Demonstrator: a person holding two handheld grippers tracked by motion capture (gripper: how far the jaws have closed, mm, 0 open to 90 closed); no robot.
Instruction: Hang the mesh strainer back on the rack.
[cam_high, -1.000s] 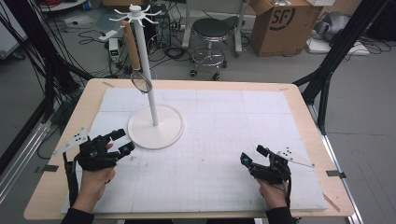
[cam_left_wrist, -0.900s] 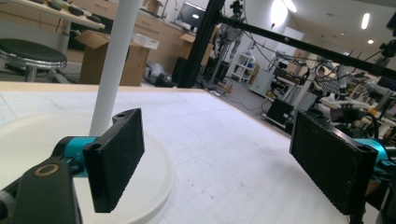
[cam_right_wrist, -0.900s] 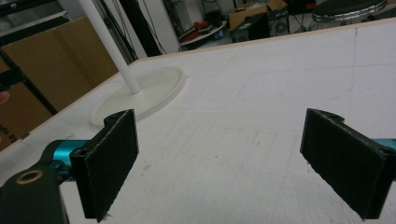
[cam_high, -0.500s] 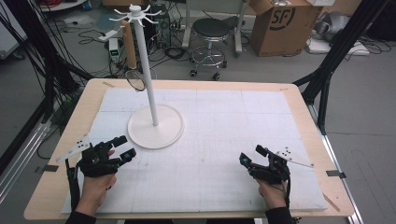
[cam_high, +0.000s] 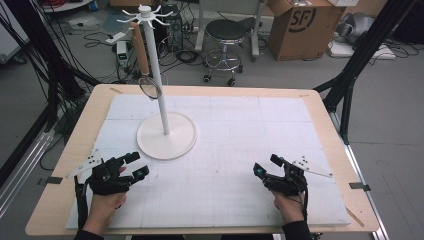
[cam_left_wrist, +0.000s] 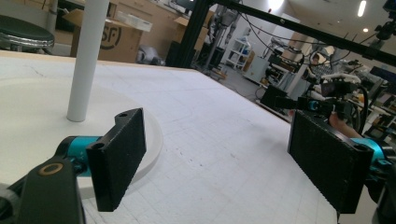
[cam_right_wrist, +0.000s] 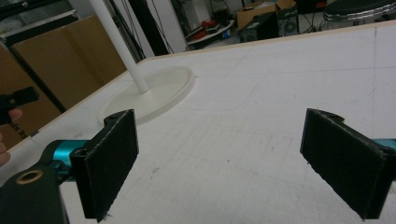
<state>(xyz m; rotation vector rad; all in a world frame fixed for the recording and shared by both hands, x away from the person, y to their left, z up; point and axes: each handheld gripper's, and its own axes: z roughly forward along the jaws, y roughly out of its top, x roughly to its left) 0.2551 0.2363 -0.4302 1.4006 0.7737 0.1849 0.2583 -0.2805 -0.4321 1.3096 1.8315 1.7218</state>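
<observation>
A white stand (cam_high: 166, 136) with a round base and a tall pole rises at the table's left middle. From one of its top hooks hangs a strainer (cam_high: 149, 86) with a wooden handle. My left gripper (cam_high: 137, 164) rests open near the front left, just short of the base, with nothing between its pads. My right gripper (cam_high: 266, 164) rests open at the front right, also holding nothing. The left gripper (cam_left_wrist: 222, 158) faces the pole (cam_left_wrist: 86, 60) and, farther off, the other hand's gripper (cam_left_wrist: 327, 93). Beyond the open right gripper (cam_right_wrist: 226, 161) lies the stand's base (cam_right_wrist: 154, 93).
A white gridded mat (cam_high: 240, 130) covers most of the wooden table (cam_high: 330, 130). Beyond the far edge stand a stool (cam_high: 227, 35), a cardboard box (cam_high: 300, 25), black frame legs (cam_high: 355, 70) and floor cables (cam_high: 100, 40).
My left hand has drawn back a little from the stand's base toward the front edge. The right gripper has stayed put.
</observation>
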